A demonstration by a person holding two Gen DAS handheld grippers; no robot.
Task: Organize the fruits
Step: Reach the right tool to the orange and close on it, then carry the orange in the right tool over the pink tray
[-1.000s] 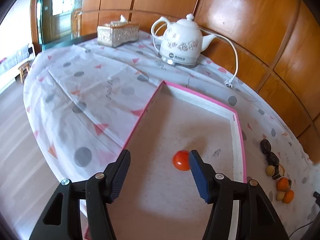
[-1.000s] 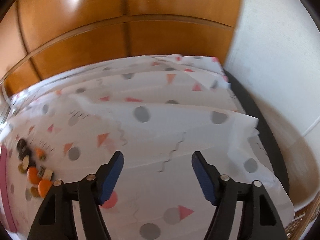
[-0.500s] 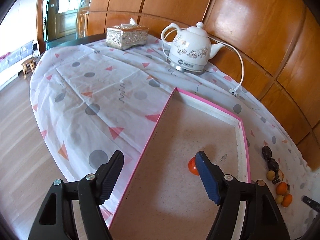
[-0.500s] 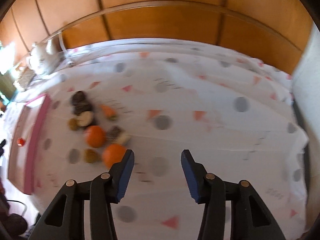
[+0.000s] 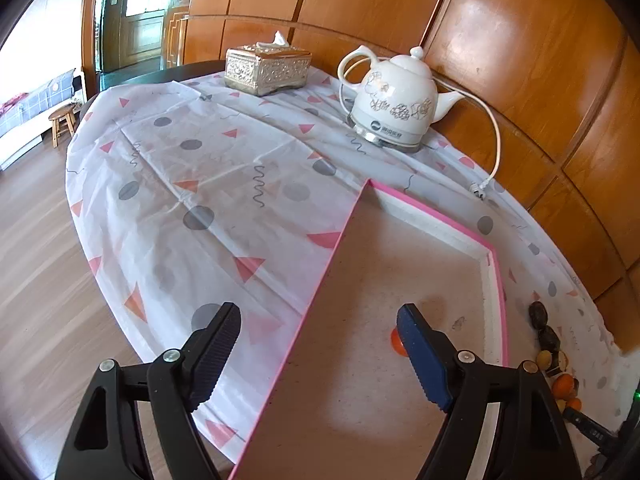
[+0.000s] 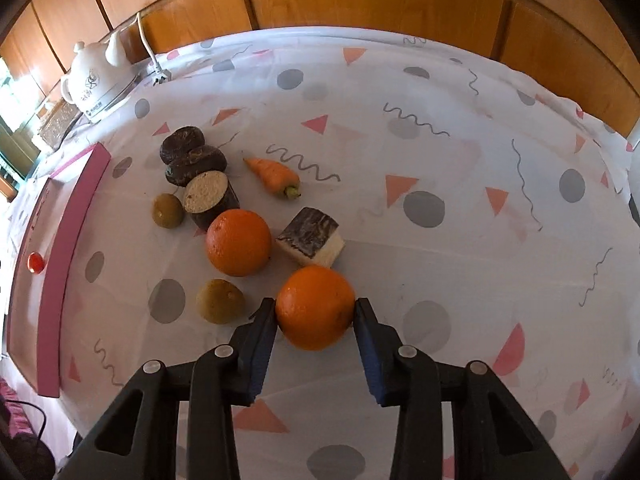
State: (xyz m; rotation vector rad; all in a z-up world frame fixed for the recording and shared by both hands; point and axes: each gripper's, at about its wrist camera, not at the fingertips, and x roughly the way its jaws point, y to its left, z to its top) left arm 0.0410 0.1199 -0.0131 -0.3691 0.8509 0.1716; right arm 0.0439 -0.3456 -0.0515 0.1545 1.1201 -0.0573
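Now my right claw (image 6: 315,312), just closing, grips an orange (image 6: 315,307) on the worktop (image 6: 460,152), while my left claw (image 5: 320,356), just opening, hangs empty over the pink tray (image 5: 496,280).

We see a round orange (image 6: 315,307) resting on the cloth, just below a second orange (image 6: 238,241). Two yellow-green fruits (image 6: 220,301) lie near them, left of the oranges. A small red tomato (image 6: 35,262) sits alone inside the pink-rimmed tray (image 6: 66,240), near its right wall.
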